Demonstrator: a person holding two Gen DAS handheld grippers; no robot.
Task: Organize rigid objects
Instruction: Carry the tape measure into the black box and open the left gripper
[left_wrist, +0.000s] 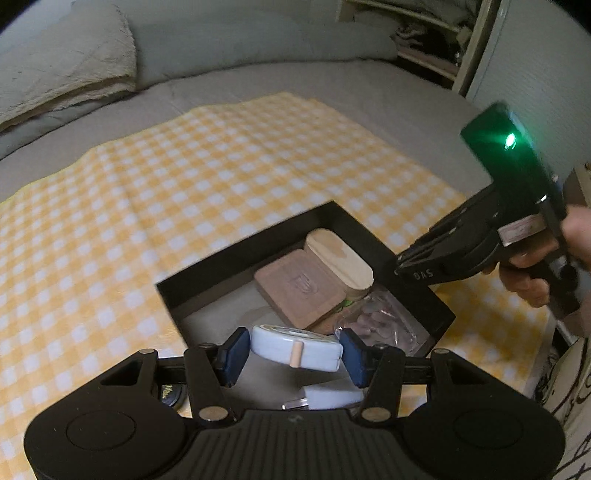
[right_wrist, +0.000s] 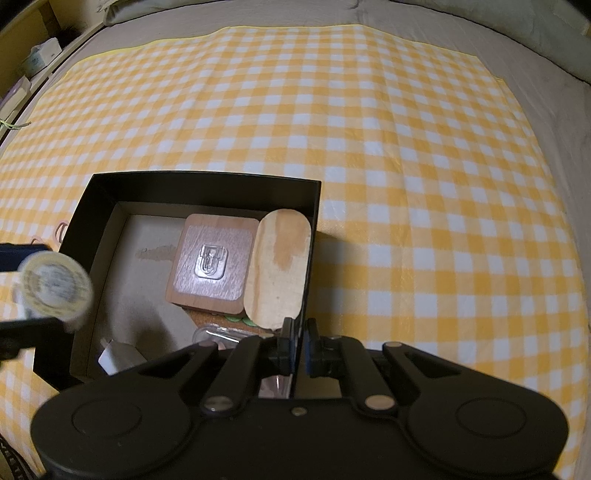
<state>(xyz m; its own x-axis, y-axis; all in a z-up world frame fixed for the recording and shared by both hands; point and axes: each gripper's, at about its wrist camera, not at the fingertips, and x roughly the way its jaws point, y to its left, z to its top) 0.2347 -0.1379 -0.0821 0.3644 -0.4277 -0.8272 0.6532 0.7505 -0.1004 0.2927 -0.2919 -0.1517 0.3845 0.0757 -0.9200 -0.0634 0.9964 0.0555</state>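
Tape measure (left_wrist: 295, 347), a round pale-blue case with a small peg on its rim, sits clamped between the blue pads of the left gripper (left_wrist: 293, 352) and hangs above the near part of the black box (left_wrist: 255, 236), over a white plug adapter (left_wrist: 325, 397) lying on the box floor. The pads bear on a curved rim, so the likeliest fault is the case rolling or squirting out if the hold loosens or the hand tilts; it could then land on the adapter or bounce off the wall onto the checked cloth (left_wrist: 147, 184). The right gripper (right_wrist: 298, 347) is pinched shut on the box's right wall (right_wrist: 308, 251), steadying it; I judge a tug there could shift the box under the load. Inside, the square wooden block (right_wrist: 212, 264), oval wooden piece (right_wrist: 279, 266) and clear packet (left_wrist: 380, 317) fill the far side, so free floor is limited.
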